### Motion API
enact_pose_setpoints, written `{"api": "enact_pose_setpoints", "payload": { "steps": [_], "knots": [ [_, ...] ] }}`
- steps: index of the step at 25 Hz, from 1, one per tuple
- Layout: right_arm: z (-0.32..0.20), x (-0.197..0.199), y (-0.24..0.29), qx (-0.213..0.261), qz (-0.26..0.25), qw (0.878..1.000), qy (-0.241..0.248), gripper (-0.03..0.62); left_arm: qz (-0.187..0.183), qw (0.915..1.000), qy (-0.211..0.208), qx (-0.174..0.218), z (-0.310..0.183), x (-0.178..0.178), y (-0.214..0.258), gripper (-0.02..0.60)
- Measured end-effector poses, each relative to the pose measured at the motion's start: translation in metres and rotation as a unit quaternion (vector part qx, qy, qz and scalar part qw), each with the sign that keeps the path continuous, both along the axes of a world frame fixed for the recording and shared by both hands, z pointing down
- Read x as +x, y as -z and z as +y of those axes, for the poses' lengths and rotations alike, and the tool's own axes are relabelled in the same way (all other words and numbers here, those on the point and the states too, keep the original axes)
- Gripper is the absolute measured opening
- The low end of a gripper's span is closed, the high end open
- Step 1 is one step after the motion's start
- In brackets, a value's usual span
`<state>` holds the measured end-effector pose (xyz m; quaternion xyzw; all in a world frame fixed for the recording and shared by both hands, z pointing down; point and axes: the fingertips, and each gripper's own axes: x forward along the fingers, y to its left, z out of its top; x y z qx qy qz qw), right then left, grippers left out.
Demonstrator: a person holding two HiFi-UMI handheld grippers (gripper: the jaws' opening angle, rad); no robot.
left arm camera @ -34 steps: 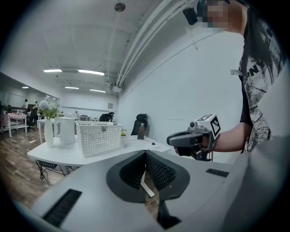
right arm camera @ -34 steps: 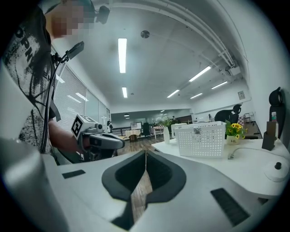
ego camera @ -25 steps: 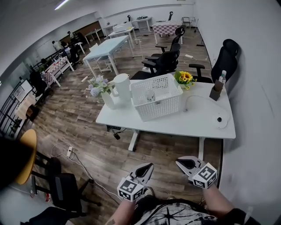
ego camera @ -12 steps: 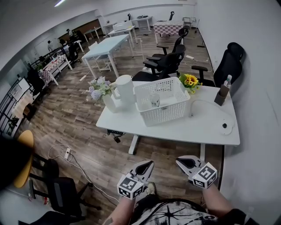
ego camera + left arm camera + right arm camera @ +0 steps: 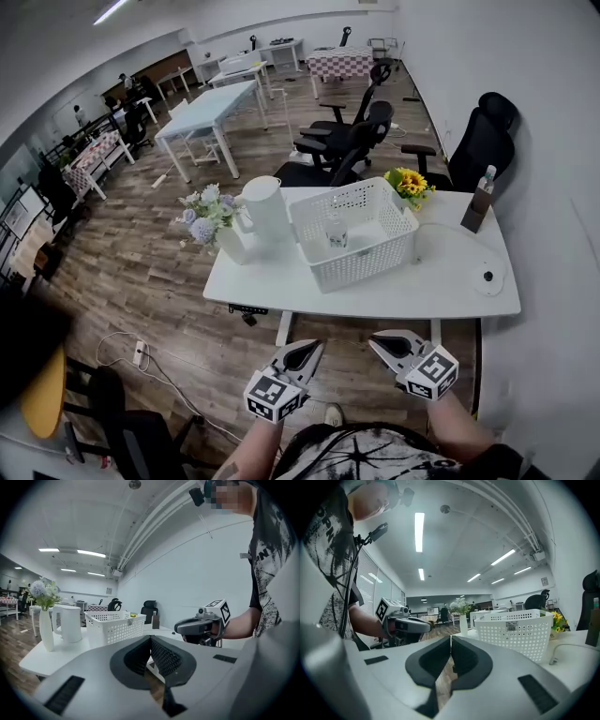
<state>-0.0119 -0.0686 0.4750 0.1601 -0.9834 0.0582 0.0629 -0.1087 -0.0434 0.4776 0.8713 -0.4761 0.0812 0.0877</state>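
Note:
Both grippers hang in the air, short of a white table (image 5: 441,291). My left gripper (image 5: 314,345) is shut with nothing between its jaws, and so is my right gripper (image 5: 378,339). They point toward the table's near edge and touch nothing. On the table stand a white perforated basket (image 5: 361,246) with a small clear bottle (image 5: 337,230) inside, a white kettle (image 5: 265,208) and a vase of pale flowers (image 5: 214,220). The left gripper view shows its own jaws (image 5: 150,639) closed, the basket (image 5: 115,627) ahead and the right gripper (image 5: 178,626) beside. The right gripper view shows its jaws (image 5: 450,639) closed, the basket (image 5: 518,630) and the left gripper (image 5: 427,627).
Sunflowers (image 5: 410,183), a brown bottle (image 5: 480,202) and a round white puck (image 5: 488,277) with a cable sit on the table's right part. Black office chairs (image 5: 352,141) stand behind it, a white wall runs along the right, and cables lie on the wooden floor (image 5: 141,347).
The person has stepped closer to the table, which now looms larger in every view. Both grippers keep the same shut pose, side by side.

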Motion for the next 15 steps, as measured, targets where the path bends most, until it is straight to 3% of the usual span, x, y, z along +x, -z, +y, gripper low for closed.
{"api": "enact_pose_setpoints", "payload": {
  "steps": [15],
  "knots": [
    [-0.037, -0.065, -0.004, -0.003, 0.004, 0.999, -0.052, 0.023, 0.013, 0.9987, -0.048, 0.010, -0.043, -0.068, 0.001, 0.010]
  ]
}}
